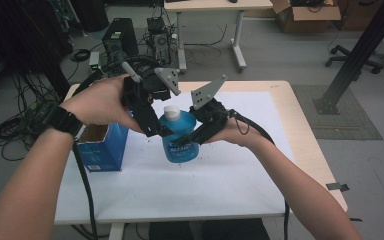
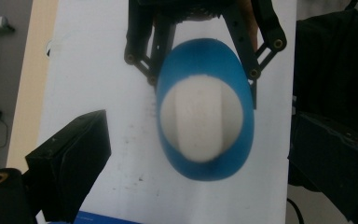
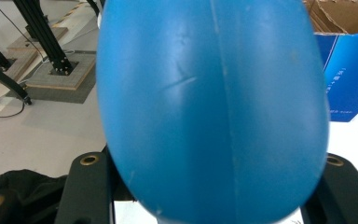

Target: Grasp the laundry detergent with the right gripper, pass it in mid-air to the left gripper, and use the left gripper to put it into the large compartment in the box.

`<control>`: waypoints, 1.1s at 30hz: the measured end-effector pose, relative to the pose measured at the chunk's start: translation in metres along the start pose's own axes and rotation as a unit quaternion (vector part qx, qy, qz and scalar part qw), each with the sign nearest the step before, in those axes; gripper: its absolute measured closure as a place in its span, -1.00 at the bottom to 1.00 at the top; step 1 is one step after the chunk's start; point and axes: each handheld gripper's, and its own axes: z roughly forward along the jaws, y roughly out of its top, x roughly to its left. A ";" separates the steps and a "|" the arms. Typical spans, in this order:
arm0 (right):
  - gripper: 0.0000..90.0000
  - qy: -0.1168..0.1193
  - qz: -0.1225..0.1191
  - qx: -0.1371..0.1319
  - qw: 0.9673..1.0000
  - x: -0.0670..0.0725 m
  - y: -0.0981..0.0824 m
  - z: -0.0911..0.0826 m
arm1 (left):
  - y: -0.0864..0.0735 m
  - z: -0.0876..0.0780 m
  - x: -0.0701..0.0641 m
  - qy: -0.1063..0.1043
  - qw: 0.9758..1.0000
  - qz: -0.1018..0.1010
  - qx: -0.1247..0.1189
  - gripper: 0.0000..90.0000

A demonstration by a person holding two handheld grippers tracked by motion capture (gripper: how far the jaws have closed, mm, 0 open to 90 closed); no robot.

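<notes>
Bottle [image 1: 180, 139] blue, white cap [image 1: 171, 110], upright mid-table on the white sheet [image 1: 220, 185], just right of the blue box [image 1: 102, 147]. Right gripper [image 1: 192, 136] clamps the body from the right side, jaws hugging both flanks; left gripper [image 1: 156, 131] sits above, jaws spread wide either side of the cap, holding nothing. Long axis vertical, cap straight below the left gripper, so that hand looks nearer for the cap.

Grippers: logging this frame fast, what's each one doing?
Left gripper: open, fingers either side of the bottle's white cap, not touching it.
Right gripper: shut on the bottle's body.
</notes>
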 end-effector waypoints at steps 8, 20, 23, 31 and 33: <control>-0.08 0.003 -0.004 0.001 1.000 0.001 0.001 0.001 | 0.005 0.005 0.000 -0.002 1.000 0.005 0.012 -0.86; -0.08 0.003 -0.005 0.002 1.000 0.003 0.002 0.002 | 0.010 0.021 0.000 -0.013 0.999 0.014 0.033 -0.85; -0.08 0.002 -0.004 0.004 1.000 0.002 0.001 0.001 | 0.010 0.024 0.001 -0.015 0.999 0.012 0.032 -0.85; -0.08 0.001 -0.004 0.002 1.000 0.002 0.000 0.001 | 0.009 0.031 0.002 -0.021 0.999 0.014 0.038 -0.81; -0.08 0.000 -0.004 0.003 1.000 0.002 -0.001 0.001 | 0.009 0.031 0.002 -0.021 0.999 0.014 0.038 -0.79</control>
